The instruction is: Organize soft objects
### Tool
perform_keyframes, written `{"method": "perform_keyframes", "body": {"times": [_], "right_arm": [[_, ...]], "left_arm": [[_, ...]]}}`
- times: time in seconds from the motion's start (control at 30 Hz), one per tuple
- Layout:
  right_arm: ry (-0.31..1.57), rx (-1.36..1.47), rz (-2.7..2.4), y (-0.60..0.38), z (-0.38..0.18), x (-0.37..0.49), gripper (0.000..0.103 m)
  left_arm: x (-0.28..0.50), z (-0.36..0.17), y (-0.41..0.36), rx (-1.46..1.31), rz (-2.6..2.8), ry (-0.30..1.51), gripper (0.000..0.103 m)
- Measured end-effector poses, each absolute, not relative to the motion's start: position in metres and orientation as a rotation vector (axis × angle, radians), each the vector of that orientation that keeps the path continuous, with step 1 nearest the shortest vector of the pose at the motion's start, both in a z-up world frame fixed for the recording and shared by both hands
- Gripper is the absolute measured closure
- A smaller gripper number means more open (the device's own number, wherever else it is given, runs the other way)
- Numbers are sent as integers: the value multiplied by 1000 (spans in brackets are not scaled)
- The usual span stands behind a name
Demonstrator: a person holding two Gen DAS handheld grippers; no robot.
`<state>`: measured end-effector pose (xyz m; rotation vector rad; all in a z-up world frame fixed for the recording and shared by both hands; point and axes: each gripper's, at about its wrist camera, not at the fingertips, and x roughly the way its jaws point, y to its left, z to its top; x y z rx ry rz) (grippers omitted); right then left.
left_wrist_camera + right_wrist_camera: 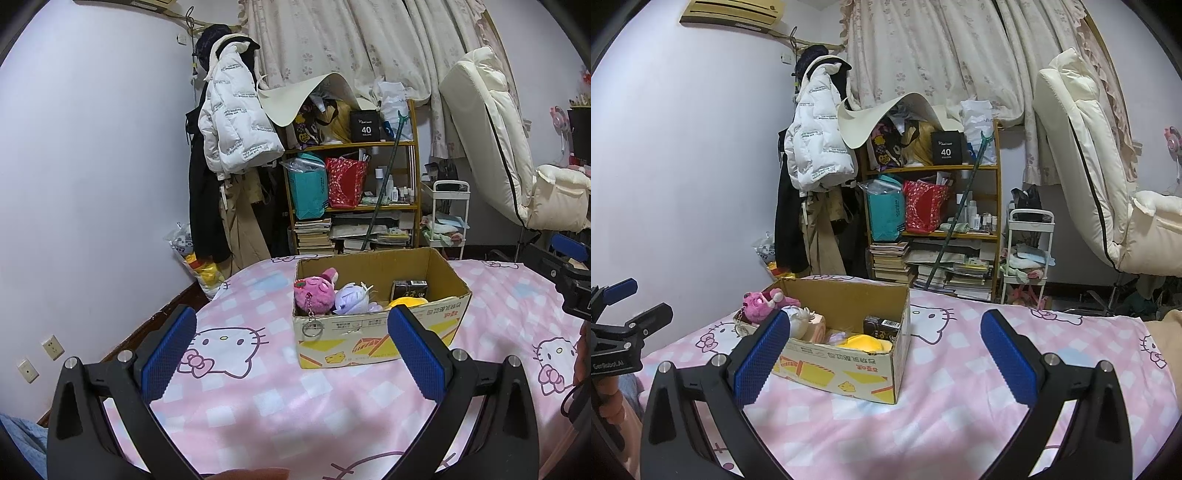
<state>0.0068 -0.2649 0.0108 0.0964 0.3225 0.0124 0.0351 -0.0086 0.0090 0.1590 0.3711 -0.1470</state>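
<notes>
Both fisheye views look low across the bed toward the far wall, each framed at the bottom by its own blue-padded jaws. The left wrist view faces the cardboard box nearly head-on, from fairly near. The right wrist view sits further right, seeing the same cardboard box obliquely, left of centre. Both share the box, the bookshelf and the curtains behind.
</notes>
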Motion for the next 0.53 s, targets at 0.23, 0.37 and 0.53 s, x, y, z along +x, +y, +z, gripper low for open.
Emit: {"method": "perform_keyframes", "body": {"times": [0.23, 0.37, 0.53], "right_arm": [[324, 98, 8, -265, 10, 6, 0], [325, 96, 9, -265, 11, 6, 0], [326, 94, 4, -264, 10, 6, 0]], "left_arm": [[35, 8, -6, 149, -157, 372, 1], [37, 6, -5, 155, -153, 389, 1], [37, 6, -5, 159, -149, 393, 1]]}}
